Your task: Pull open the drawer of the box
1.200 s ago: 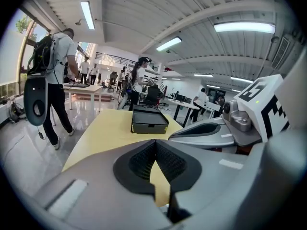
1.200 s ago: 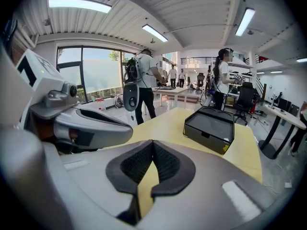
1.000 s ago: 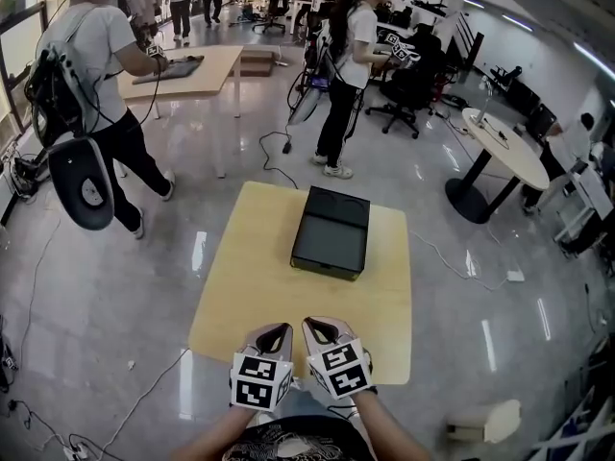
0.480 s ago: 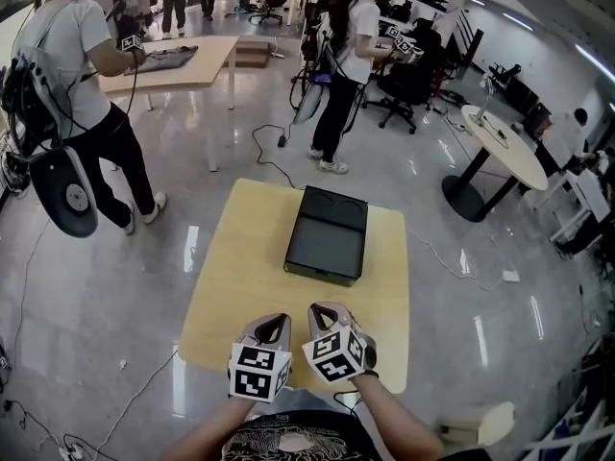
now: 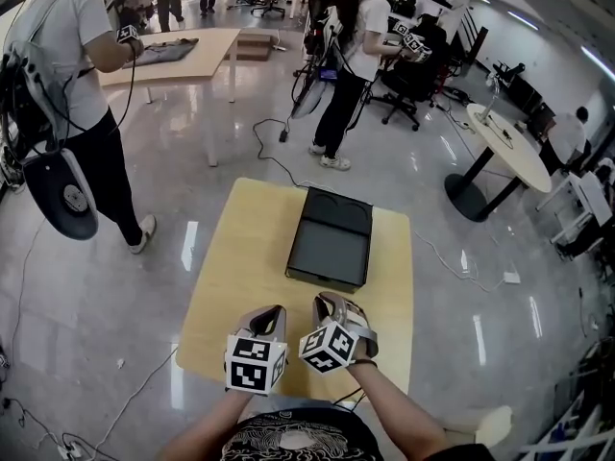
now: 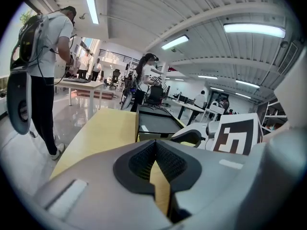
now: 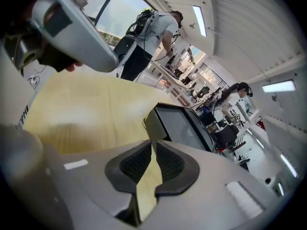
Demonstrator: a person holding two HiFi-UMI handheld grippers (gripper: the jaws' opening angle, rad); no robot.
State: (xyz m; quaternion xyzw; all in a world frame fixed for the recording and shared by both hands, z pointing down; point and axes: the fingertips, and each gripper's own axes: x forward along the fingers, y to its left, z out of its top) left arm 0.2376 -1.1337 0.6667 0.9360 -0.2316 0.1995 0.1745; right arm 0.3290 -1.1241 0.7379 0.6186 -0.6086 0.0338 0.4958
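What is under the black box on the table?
Only the yellow table shows under the black box, which rests flat on it. The patch directly beneath is covered, so it cannot be seen.

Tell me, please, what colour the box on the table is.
The box is black; the head view shows it best.

Bare desk (image 5: 240,286) runs open from the frame's lower centre up to the box (image 5: 332,238), the one obstacle standing on it. Desk strips left and right of the box lie free as well.
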